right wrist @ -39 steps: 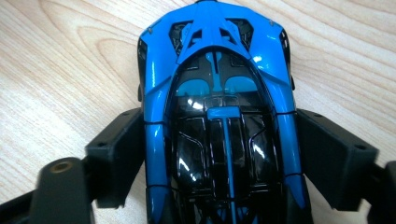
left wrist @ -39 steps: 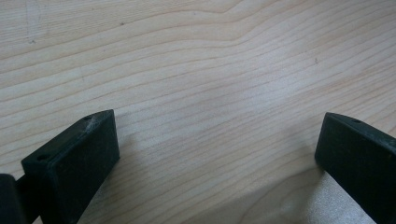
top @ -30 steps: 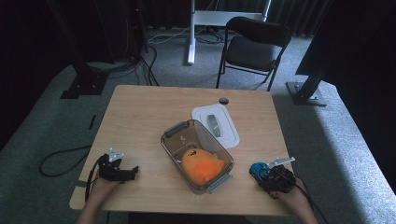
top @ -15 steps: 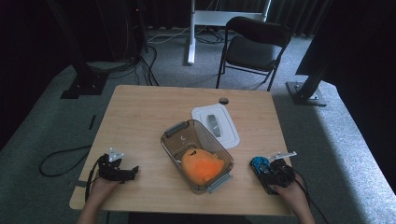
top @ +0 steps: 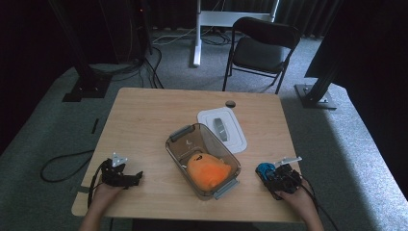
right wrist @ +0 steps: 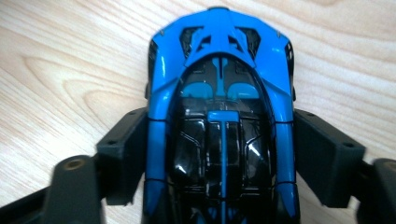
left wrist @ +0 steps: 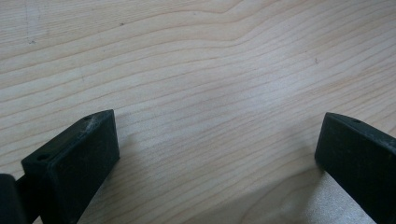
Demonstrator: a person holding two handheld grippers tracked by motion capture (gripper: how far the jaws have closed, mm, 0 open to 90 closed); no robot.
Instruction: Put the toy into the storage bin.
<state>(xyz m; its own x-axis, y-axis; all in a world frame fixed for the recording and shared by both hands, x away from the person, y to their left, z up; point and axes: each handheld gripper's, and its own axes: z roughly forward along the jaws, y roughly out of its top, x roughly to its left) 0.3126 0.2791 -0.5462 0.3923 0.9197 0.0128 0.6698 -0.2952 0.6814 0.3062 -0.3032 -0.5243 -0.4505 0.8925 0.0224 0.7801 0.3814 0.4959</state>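
Dim room with grey carpet, a light wooden table in the middle, a black folding chair beyond its far edge and the white leg of a desk behind that; cables trail across the floor at far left. Right gripper: its two black jaws press against either side of a blue and black toy car, clamped on its body just above the tabletop, the car's narrower end pointing away from the camera; in the high view the right gripper sits near the front right corner of the table with the toy car showing blue at its tip, held by the person's right hand. Left gripper: jaws spread wide apart, bare wood grain between them, gripping nothing; in the high view the left gripper lies low over the front left part of the table, held by the left hand, its cable looping off the table edge to the floor. Between the two grippers, at table centre, a clear plastic box with grey latches stands open, an orange soft lump inside at its near end; its white lid lies flat just beside the box on the far right side, touching or nearly touching it; a small dark round thing sits near the far edge, too small to identify.
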